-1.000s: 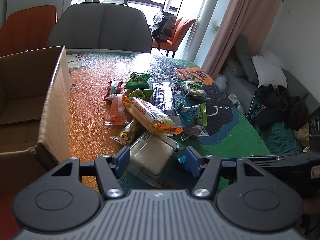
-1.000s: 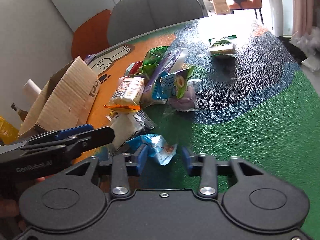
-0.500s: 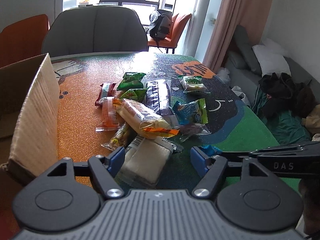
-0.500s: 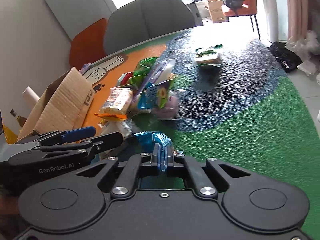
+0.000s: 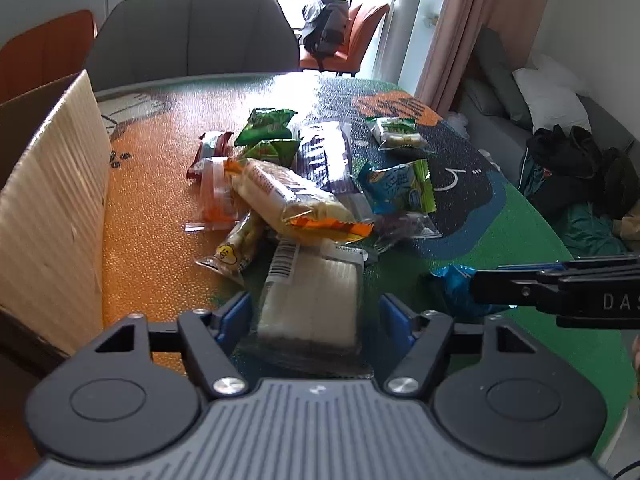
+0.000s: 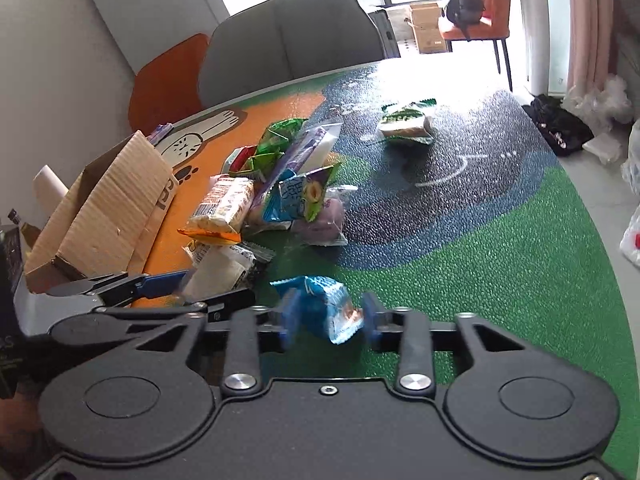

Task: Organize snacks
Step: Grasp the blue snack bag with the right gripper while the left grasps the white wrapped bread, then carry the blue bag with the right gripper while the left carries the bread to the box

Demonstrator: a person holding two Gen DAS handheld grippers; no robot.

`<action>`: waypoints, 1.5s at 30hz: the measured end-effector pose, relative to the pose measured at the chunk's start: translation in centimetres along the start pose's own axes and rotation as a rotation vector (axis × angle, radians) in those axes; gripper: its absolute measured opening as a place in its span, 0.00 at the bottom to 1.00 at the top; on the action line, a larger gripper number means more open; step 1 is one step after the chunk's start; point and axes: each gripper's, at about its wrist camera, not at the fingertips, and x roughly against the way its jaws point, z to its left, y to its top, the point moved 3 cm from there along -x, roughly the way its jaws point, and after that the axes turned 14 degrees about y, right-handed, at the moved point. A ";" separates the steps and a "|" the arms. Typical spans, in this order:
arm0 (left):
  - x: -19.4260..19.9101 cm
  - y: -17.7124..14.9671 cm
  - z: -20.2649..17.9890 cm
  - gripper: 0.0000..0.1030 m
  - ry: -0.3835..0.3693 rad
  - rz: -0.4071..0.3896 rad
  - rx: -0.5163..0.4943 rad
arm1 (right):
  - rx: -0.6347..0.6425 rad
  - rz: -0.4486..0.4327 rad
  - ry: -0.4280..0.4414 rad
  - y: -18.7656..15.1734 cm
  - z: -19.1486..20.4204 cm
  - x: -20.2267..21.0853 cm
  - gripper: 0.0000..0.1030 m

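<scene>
A pile of snack packets lies mid-table beside an open cardboard box. My left gripper straddles a white packet at the pile's near end. Its jaws are closing, with gaps showing between both pads and the packet. My right gripper sits around a small blue packet on the green part of the mat. Its jaws are opening and the pads stand off the packet. In the right wrist view the left gripper shows low at the left.
A green-and-white packet lies apart at the far side. A grey chair stands behind the table. The curved table edge runs along the right. A sofa with clothes stands beyond it.
The right gripper closed on the blue packet, then opened again around it. The left gripper sank toward the white packet, which now lies between its wider jaws.
</scene>
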 end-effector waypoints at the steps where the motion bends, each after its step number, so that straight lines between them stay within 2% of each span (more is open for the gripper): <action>1: 0.1 -0.1 -0.1 0.65 0.007 -0.002 -0.012 | 0.011 0.001 -0.002 0.0 0.1 -0.1 0.50; 2: 0.1 -0.2 -0.2 0.62 0.016 -0.007 -0.020 | 0.018 0.004 -0.002 0.0 0.2 -0.3 0.54; 4: 0.2 -0.2 -0.2 0.49 0.026 -0.011 -0.020 | 0.025 0.009 0.005 0.1 0.5 -0.6 0.55; 7: 0.5 -0.2 -0.3 0.46 0.003 -0.007 -0.019 | 0.025 0.012 0.009 0.2 0.5 -1.0 0.55; 13: 1.3 -0.5 -0.3 0.45 -0.016 -0.005 -0.013 | 0.039 0.029 -0.002 -0.3 0.6 -1.8 0.54; 14: 1.4 -0.6 -0.3 0.45 -0.016 -0.006 -0.013 | 0.040 0.038 -0.010 -0.5 0.5 -1.9 0.45; 15: 1.6 -0.5 -0.3 0.45 -0.014 -0.009 -0.014 | 0.036 0.049 -0.018 -0.7 0.5 -2.1 0.31; 16: 1.8 -0.5 -0.3 0.45 -0.014 -0.013 -0.014 | 0.049 0.041 -0.034 -0.8 0.5 -2.0 0.28; 19: 2.5 -0.5 -0.4 0.45 -0.018 -0.025 -0.018 | 0.034 0.039 0.004 -1.1 0.7 -1.4 0.28; 45: 9.9 0.1 1.5 0.44 0.014 -0.146 -0.010 | 0.115 -0.086 0.013 0.0 5.7 3.7 0.28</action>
